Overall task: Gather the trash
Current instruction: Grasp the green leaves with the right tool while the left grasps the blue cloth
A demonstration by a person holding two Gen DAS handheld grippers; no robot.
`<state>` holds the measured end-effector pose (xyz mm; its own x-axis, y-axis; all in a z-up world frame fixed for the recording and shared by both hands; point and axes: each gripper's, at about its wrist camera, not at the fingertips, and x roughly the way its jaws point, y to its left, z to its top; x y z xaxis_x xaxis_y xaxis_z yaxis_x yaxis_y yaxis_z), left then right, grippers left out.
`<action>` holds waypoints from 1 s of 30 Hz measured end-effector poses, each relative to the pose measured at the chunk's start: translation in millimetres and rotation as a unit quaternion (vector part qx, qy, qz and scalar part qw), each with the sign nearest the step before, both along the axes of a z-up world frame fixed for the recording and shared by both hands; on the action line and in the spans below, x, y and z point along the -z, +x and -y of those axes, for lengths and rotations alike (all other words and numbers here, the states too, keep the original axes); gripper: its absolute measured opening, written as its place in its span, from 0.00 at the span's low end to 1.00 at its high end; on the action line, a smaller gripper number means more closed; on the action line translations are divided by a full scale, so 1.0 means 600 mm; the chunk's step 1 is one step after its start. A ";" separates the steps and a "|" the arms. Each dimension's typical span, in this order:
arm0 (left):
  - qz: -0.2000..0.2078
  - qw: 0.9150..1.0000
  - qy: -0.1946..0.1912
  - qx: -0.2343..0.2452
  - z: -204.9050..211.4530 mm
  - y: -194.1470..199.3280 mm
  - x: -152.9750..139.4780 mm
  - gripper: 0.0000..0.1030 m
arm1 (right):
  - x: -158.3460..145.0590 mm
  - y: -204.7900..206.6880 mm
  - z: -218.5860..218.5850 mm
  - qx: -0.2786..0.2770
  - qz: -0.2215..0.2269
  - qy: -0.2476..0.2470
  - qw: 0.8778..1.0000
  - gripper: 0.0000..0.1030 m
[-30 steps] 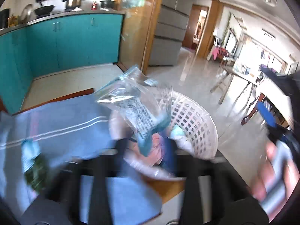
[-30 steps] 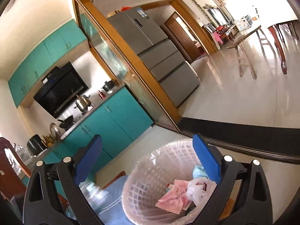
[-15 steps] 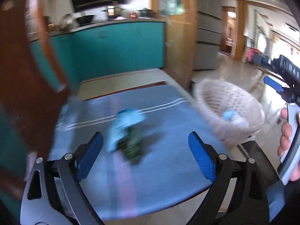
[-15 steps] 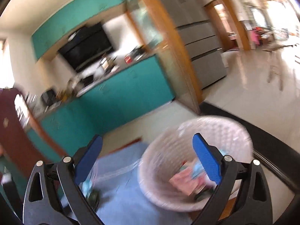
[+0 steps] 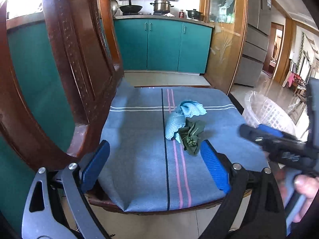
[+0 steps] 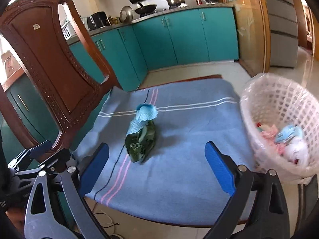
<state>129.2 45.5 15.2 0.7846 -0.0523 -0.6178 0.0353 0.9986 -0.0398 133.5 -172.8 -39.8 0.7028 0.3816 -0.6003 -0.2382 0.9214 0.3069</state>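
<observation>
A crumpled light-blue wipe and a dark green wad of leaves lie together on the blue striped chair cushion. My left gripper hovers open over the cushion's near edge, the trash just past its right fingertip. My right gripper is open too, short of the green wad, nothing between its fingers. The white lattice trash basket, lined with plastic, stands right of the chair and holds pink, white and blue scraps. In the left wrist view the right gripper's body shows at the right.
The carved wooden chair back rises at the left of the cushion. Teal cabinets with pots line the far wall. A grey fridge and glossy tiled floor lie to the right. A hand grips the right tool.
The clear bag that hung over the basket from my left gripper is gone from its fingers. Both grippers swung left from the basket to face the chair cushion and the remaining trash.
</observation>
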 end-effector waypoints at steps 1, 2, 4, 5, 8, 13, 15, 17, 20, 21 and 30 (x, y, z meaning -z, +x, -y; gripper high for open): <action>0.001 1.000 0.002 0.001 0.001 0.000 -0.001 0.89 | 0.009 0.012 -0.015 -0.005 -0.003 -0.003 1.000 0.88; 0.001 1.000 0.002 0.000 -0.001 -0.002 -0.001 0.89 | 0.014 0.021 -0.024 -0.009 -0.004 -0.008 1.000 0.84; -0.001 1.000 -0.003 -0.001 -0.003 -0.001 -0.001 0.89 | 0.030 0.044 -0.047 -0.019 -0.010 -0.028 0.999 0.80; -0.002 1.000 -0.005 -0.003 -0.005 -0.003 -0.002 0.89 | 0.041 0.057 -0.056 -0.019 -0.017 -0.035 0.999 0.77; -0.002 1.000 -0.007 -0.009 -0.009 -0.001 -0.003 0.89 | 0.069 0.088 -0.075 -0.024 -0.044 -0.032 0.998 0.72; -0.009 1.000 -0.010 -0.018 -0.018 0.007 0.003 0.89 | 0.088 0.117 -0.113 -0.047 -0.049 -0.039 0.997 0.66; -0.011 1.000 -0.007 -0.018 -0.018 0.011 0.006 0.89 | 0.099 0.123 -0.119 -0.059 -0.065 -0.034 0.996 0.54; -0.014 1.000 -0.003 -0.019 -0.016 0.015 0.011 0.89 | 0.105 0.123 -0.126 -0.072 -0.075 -0.038 0.994 0.29; -0.019 1.000 0.001 -0.019 -0.013 0.022 0.018 0.89 | 0.096 0.114 -0.121 -0.077 -0.072 -0.034 0.994 0.08; -0.021 1.000 0.003 -0.019 -0.012 0.025 0.020 0.89 | 0.090 0.112 -0.118 -0.077 -0.070 -0.030 0.994 0.05; -0.043 0.998 0.034 0.015 0.032 0.091 0.065 0.90 | 0.010 0.069 -0.022 -0.051 -0.040 0.021 0.998 0.03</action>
<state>183.8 26.1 -24.1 0.7271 -0.0300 -0.6859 0.0640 0.9977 0.0242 175.2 -159.6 -45.5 0.6088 0.4751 -0.6353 -0.3034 0.8794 0.3668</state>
